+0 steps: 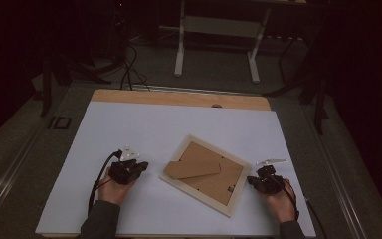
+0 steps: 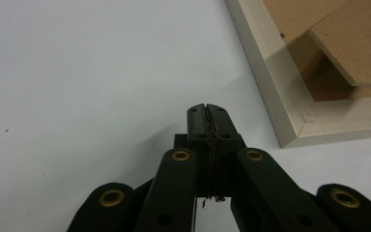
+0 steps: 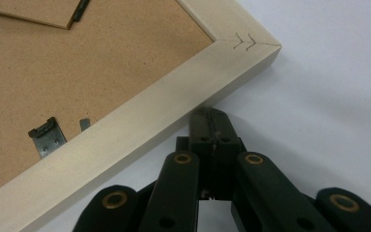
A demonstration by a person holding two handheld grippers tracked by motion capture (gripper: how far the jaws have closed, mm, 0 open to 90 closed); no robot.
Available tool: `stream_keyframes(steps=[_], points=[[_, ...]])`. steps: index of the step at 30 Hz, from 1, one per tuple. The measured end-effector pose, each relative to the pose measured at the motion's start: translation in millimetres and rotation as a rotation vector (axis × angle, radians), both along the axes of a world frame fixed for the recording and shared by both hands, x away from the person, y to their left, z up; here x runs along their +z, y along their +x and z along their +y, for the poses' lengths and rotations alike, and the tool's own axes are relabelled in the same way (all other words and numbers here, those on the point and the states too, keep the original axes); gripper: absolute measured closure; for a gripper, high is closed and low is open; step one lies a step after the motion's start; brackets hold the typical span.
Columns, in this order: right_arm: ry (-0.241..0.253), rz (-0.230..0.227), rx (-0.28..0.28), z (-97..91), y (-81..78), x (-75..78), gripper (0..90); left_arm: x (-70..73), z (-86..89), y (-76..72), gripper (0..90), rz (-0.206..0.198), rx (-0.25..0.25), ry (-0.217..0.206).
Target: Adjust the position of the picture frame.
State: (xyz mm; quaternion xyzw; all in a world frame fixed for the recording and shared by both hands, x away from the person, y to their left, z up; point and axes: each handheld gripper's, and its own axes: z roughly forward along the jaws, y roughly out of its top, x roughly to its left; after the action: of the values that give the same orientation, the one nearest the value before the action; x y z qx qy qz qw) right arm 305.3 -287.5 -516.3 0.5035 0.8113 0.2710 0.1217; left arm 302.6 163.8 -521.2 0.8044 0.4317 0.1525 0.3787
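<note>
**Picture frame lay face down between two clenched grippers**

As the table was seen from the high view, a pale wooden picture frame (image 1: 205,175) was found lying back-up and turned at an angle on the white table top (image 1: 179,124), toward the near edge and a little right of the middle. Its brown backing board (image 1: 214,181) was shown uppermost, with a brown easel stand (image 1: 193,168) lying across it. The left gripper (image 1: 140,167) was held low over the table just left of the frame, apart from it, with its jaws pointed toward the frame. The right gripper (image 1: 251,180) was held at the frame's right corner, its jaws pointed leftward. A hand and a dark sleeve were seen behind each gripper at the bottom edge.

In the left gripper view, the left gripper (image 2: 207,108) was shown clenched, jaws pressed together with nothing between them, above the bare white surface. A corner of the frame (image 2: 290,121) was seen near, to the right of the tips and clear of them.

In the right gripper view, the right gripper (image 3: 207,112) was likewise shown clenched and empty. Its tips were set right against the frame's pale outer edge (image 3: 140,130); whether they touched could not be told. A small metal clip (image 3: 46,137) was seen on the backing board.
</note>
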Motion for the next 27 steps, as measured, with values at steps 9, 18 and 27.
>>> stream_keyframes(steps=[9, 18, 27], points=[[0.003, 0.005, 0.011, 9.0, 5.9, 0.0, 90.0, -3.2, -2.9, 1.4, 90.0, 0.007, -0.019, -0.005], [-0.010, 0.017, 0.051, 14.2, -3.3, 1.2, 90.0, -7.8, -9.5, 4.0, 90.0, 0.025, -0.030, 0.005], [-0.026, 0.023, 0.090, 20.2, -14.7, 1.9, 90.0, -13.8, -16.8, 6.3, 90.0, 0.036, -0.044, 0.024]])
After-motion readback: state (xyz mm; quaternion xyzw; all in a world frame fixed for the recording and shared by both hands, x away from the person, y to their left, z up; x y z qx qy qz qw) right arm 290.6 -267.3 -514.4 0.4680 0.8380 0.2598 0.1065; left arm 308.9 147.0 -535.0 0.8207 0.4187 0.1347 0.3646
